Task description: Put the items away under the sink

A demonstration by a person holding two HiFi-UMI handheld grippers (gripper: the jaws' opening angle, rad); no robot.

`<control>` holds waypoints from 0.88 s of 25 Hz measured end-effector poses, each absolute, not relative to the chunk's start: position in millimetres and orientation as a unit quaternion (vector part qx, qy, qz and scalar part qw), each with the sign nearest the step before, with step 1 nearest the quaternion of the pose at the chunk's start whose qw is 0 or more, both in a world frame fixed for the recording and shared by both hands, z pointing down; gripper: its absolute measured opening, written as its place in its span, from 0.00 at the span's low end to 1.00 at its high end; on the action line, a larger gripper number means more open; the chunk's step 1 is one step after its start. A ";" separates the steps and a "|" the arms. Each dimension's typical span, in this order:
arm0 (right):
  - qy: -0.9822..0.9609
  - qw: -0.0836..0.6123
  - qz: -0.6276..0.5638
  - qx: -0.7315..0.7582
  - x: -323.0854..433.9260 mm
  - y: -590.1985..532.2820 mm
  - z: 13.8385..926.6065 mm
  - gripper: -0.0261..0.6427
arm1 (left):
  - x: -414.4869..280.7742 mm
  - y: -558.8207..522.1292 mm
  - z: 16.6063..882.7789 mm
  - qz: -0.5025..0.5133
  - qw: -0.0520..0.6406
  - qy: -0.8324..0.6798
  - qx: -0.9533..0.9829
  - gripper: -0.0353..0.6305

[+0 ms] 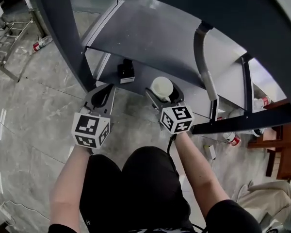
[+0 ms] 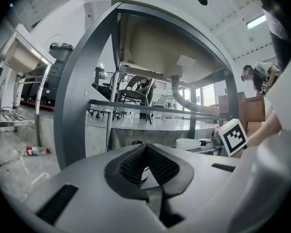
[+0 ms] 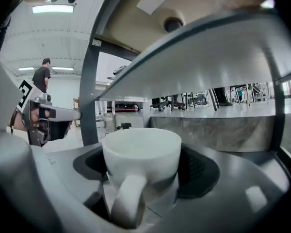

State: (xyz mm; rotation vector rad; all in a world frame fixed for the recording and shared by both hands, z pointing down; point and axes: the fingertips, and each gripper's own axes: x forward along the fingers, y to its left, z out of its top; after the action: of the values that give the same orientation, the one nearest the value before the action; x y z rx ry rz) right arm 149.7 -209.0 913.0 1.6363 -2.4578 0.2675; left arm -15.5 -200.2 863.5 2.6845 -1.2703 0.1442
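A white mug (image 1: 162, 85) sits between the jaws of my right gripper (image 1: 163, 93), which is shut on it. In the right gripper view the mug (image 3: 141, 152) stands upright with its handle turned towards the camera. It hangs in front of the grey shelf (image 1: 155, 42) under the sink basin (image 2: 150, 47). My left gripper (image 1: 105, 92) is beside it on the left, with its jaws meeting at the tips and nothing between them. A small black item (image 1: 126, 72) stands on the lower shelf just beyond both grippers.
A dark metal frame leg (image 1: 63, 33) rises on the left, and a grey drain hose (image 1: 203, 62) runs down on the right. Bottles lie on the floor at the left (image 1: 41, 43) and the right (image 1: 231, 139). A metal rack (image 1: 5, 33) stands far left.
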 end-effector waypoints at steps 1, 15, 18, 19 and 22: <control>-0.823 0.094 0.091 0.553 151.4 -215.4 918.0 0.63 | -13.8 -201.7 864.8 0.048 0.084 -0.425 0.900 0.07; -0.794 0.136 0.122 0.580 156.4 -267.9 972.1 0.63 | -30.7 -211.3 880.2 0.059 0.097 -0.444 0.889 0.07; -0.796 0.139 0.124 0.576 154.2 -269.1 979.2 0.63 | -36.6 -212.2 881.3 0.058 0.098 -0.446 0.888 0.07; -0.795 0.140 0.124 0.577 154.3 -269.4 981.3 0.63 | -38.5 -212.3 881.7 0.058 0.097 -0.447 0.887 0.07; -0.789 0.138 0.121 0.587 157.7 -271.8 984.9 0.63 | -44.2 -211.9 883.6 0.059 0.099 -0.449 0.886 0.07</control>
State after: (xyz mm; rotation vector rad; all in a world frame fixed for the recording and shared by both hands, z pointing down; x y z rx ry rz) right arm 157.7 -271.8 984.9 1.6970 -2.2810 0.3507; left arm -44.2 -211.9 883.6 2.6202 -1.3283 0.1735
